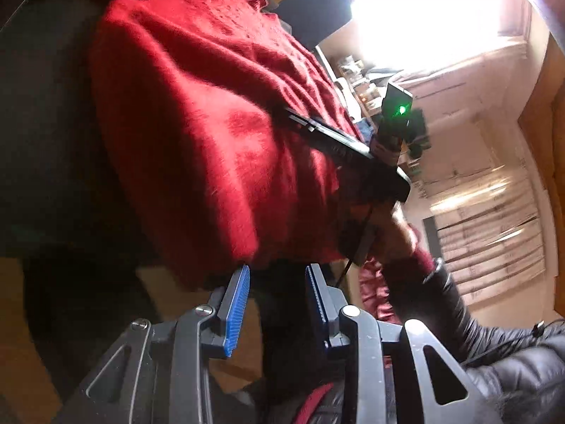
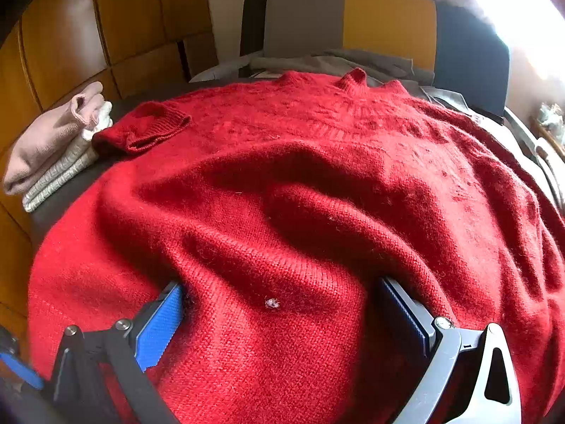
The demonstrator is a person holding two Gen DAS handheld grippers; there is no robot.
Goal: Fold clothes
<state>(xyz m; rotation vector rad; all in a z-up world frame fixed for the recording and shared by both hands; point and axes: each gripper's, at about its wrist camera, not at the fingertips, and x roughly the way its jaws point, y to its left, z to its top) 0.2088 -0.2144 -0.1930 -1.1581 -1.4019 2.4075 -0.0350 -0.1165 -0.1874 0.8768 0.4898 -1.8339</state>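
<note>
A red sweater [image 2: 300,183] lies spread over a dark table [image 2: 67,198], neck toward the far edge, one cuff [image 2: 148,130] folded back onto the shoulder near a small stack of folded knits [image 2: 53,155]. The right gripper [image 2: 282,304] stands wide, its blue pads [image 2: 159,321] pressed down into the fabric with a raised ridge of knit between them; the tips are buried in the wool, so whether they pinch anything cannot be told. The left gripper [image 1: 277,304] sits at the sweater's hanging hem, jaws partly apart with nothing between the pads. Its view is tilted and blurred: the hem's edge merges into shadow, and the table below is nearly black. In that view the right gripper's body shows dark against the sweater, with a hand [image 1: 395,233] and a black puffy sleeve [image 1: 459,318] behind it. Glare from a window [image 1: 423,10] washes out the room beyond. Chair backs [image 2: 349,24] stand past the table.
</note>
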